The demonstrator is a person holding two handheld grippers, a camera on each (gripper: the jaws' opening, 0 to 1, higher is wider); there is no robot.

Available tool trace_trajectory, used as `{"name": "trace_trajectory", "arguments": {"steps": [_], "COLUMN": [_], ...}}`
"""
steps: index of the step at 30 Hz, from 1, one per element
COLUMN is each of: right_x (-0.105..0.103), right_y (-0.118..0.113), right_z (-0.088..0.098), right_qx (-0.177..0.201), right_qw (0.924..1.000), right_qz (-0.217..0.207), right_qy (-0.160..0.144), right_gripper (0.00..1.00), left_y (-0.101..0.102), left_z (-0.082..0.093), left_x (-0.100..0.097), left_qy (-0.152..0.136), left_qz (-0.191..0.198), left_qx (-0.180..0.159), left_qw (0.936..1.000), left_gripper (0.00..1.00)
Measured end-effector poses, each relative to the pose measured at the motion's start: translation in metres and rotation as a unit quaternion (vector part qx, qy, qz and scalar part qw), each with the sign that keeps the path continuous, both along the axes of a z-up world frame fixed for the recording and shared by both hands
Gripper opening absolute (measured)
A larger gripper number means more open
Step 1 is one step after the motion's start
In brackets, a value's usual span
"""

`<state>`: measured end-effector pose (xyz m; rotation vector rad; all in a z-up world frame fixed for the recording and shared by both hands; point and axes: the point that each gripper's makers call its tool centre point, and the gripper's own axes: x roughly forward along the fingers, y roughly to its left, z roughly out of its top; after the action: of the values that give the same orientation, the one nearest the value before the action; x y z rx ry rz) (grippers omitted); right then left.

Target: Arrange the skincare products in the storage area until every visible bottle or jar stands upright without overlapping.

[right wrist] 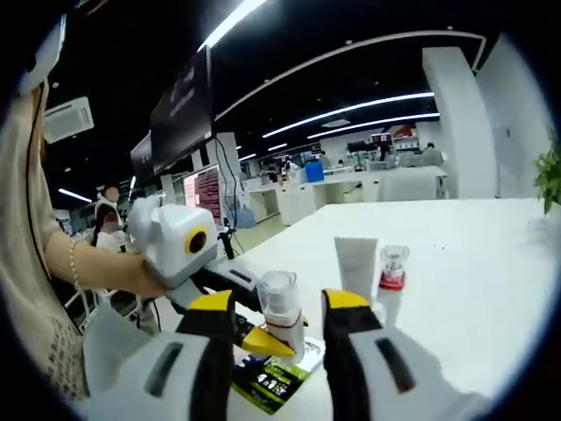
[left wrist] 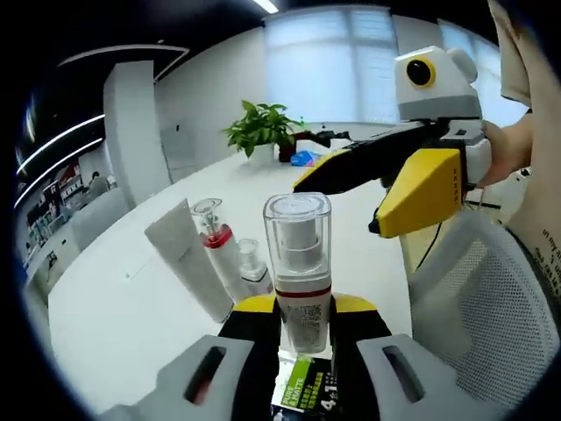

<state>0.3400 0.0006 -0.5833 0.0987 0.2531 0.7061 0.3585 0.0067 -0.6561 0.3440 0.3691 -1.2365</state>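
A clear-capped pump bottle (left wrist: 299, 263) with a red band and white label stands upright between my left gripper's (left wrist: 302, 309) yellow-tipped jaws, which are shut on its body. Under it lies a black-and-green box (left wrist: 307, 390). Just left of it stand a white tube (left wrist: 186, 259), a red-collared pump bottle (left wrist: 214, 239) and a small clear bottle (left wrist: 252, 263). My right gripper (left wrist: 342, 206) hovers open above and to the right. In the right gripper view, my right gripper (right wrist: 280, 303) is open, and the held bottle (right wrist: 279, 309) shows between its jaws. The tube (right wrist: 356, 261) and red-collared bottle (right wrist: 394, 266) stand beyond.
A long white table (left wrist: 131, 307) runs back to a potted plant (left wrist: 261, 127). A white mesh chair (left wrist: 491, 289) stands at the table's right edge. A person's arm (right wrist: 96, 267) holds the left gripper (right wrist: 267, 338). Desks and people fill the far room.
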Motion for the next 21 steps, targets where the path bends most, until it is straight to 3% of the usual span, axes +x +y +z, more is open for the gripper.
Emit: {"name": "trace_trajectory", "arguments": {"steps": [5,11,16,18,21], "right_x": [0.003,0.014,0.015,0.015,0.013], "right_y": [-0.019,-0.052,-0.069,-0.074,-0.078], "right_z": [-0.011,-0.029,-0.039,-0.045,-0.05], "right_qx": [-0.003,-0.011,-0.017,-0.019,-0.021], "right_qw": [0.9996,0.9964,0.9943,0.9932,0.992], "right_qz": [-0.026,-0.078,-0.097,-0.104,-0.112], "right_qy": [0.012,0.033,0.042,0.048,0.056], "right_gripper": [0.4,0.49,0.49,0.49,0.49], "left_y": [-0.006,-0.013,-0.021,-0.03,-0.035], "left_z": [-0.016,-0.034,-0.043,-0.042,-0.053], "left_x": [0.013,0.03,0.044,0.046,0.05], "left_qy": [-0.006,-0.009,-0.005,0.007,0.002], "left_qz": [-0.007,-0.015,-0.006,-0.008,-0.011], "left_qx": [0.0,0.003,-0.016,-0.054,-0.052], "left_qw": [1.0,0.9998,0.9998,0.9985,0.9986], "left_gripper": [0.17,0.17,0.17,0.17,0.17]}}
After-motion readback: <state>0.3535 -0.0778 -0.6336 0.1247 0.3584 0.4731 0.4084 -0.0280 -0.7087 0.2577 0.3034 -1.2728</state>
